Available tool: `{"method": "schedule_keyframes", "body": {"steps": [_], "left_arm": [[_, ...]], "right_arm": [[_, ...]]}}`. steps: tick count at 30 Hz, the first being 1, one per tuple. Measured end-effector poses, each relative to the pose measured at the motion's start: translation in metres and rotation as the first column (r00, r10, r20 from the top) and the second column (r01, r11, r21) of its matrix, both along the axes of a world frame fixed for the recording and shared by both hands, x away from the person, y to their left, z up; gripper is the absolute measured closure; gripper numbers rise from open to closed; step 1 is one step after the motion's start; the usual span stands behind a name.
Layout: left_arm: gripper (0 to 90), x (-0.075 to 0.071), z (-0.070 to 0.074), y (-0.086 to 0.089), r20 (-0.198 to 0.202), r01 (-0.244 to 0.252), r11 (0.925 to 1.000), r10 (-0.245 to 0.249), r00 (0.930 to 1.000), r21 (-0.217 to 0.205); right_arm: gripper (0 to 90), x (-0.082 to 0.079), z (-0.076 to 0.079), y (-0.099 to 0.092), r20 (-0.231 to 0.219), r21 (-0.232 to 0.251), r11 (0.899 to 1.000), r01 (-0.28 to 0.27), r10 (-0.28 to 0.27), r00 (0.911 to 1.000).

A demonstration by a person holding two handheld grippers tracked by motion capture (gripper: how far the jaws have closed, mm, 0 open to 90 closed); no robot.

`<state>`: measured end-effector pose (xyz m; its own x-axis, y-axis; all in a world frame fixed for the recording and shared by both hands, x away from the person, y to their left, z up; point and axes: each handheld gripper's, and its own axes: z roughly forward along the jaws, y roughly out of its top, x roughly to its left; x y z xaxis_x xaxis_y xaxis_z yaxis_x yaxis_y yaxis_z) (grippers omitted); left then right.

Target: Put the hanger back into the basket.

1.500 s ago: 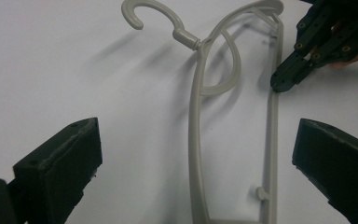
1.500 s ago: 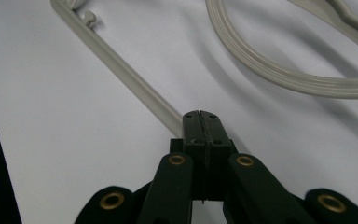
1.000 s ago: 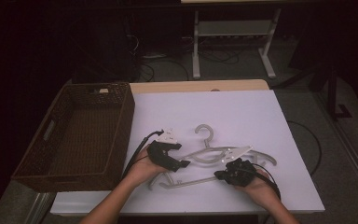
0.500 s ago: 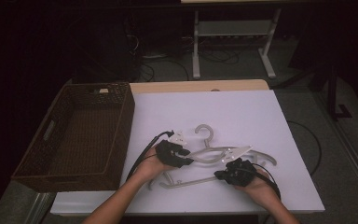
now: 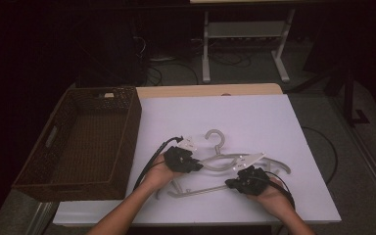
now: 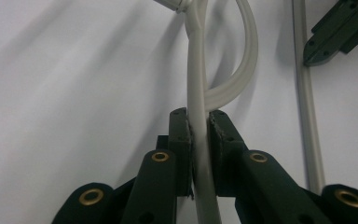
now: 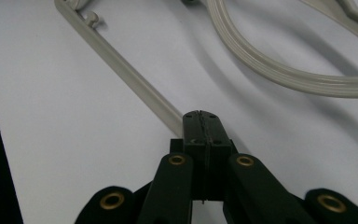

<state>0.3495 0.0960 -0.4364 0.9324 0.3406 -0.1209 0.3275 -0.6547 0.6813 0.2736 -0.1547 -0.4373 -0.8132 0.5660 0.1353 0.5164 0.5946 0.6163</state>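
At table's 6 o'clock: left gripper just closing onto a hanger, right gripper clamping another hanger's bar. Both gripped, not lifted; still needing moving, probably to basket at 9 o'clock.

Two matte black two-jaw grippers, left and right: brass-ringed pivot screws, flat rectangular pads, trailing black cables; bare forearms, no sleeves.

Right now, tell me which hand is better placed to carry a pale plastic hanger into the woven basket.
Left: its tongs clamp a pale plastic hanger, nearer the brown woven basket.
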Motion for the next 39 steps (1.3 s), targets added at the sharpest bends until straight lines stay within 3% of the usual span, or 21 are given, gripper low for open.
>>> {"method": "schedule_keyframes", "body": {"steps": [6,12,14,19,22,27,30,34,37,39], "left_arm": [[82.5,0.001,0.000,-0.001,-0.016,-0.030,0.9995,0.029,0.9994,-0.012],[82.7,-0.002,0.003,-0.001,0.013,-0.027,0.9996,0.027,0.9995,0.004],[82.7,-0.003,0.004,-0.002,0.014,-0.033,0.9994,0.033,0.9994,-0.009],[82.8,-0.003,0.007,-0.002,0.011,-0.032,0.9994,0.032,0.9994,-0.013],[82.9,-0.003,0.011,0.000,0.016,-0.036,0.9992,0.036,0.9992,-0.020],[83.0,-0.003,0.019,0.005,0.023,-0.061,0.9979,0.061,0.9979,-0.023],[83.0,0.000,0.025,0.011,0.025,-0.079,0.9967,0.079,0.9965,-0.022],[83.0,0.004,0.033,0.018,0.023,-0.104,0.9943,0.104,0.9943,-0.024],[83.1,0.005,0.043,0.021,0.011,-0.138,0.9892,0.138,0.9903,-0.050],[83.1,0.006,0.051,0.023,0.025,-0.147,0.9879,0.148,0.9886,-0.048]], "right_arm": [[89.5,0.000,0.003,-0.002,0.014,0.015,1.000,-0.004,0.003,0.9999],[89.6,-0.001,0.005,-0.004,0.023,0.026,1.000,-0.006,0.005,0.9997],[89.5,-0.002,0.006,-0.004,0.024,0.036,0.999,-0.003,0.002,0.9997],[88.1,-0.006,0.019,-0.013,0.045,0.118,0.993,0.029,-0.035,0.9984],[77.5,-0.007,0.023,-0.020,0.047,0.156,0.986,0.052,-0.060,0.9971],[49.1,-0.006,0.027,-0.030,0.076,0.220,0.972,0.086,-0.105,0.9915],[38.3,-0.007,0.029,-0.032,0.100,0.232,0.968,0.099,-0.125,0.9871],[31.6,-0.008,0.032,-0.033,0.112,0.255,0.962,0.101,-0.133,0.9848],[28.7,-0.010,0.034,-0.033,0.121,0.267,0.959,0.096,-0.133,0.9837],[27.6,-0.010,0.035,-0.034,0.127,0.271,0.958,0.092,-0.130,0.9833]]}}
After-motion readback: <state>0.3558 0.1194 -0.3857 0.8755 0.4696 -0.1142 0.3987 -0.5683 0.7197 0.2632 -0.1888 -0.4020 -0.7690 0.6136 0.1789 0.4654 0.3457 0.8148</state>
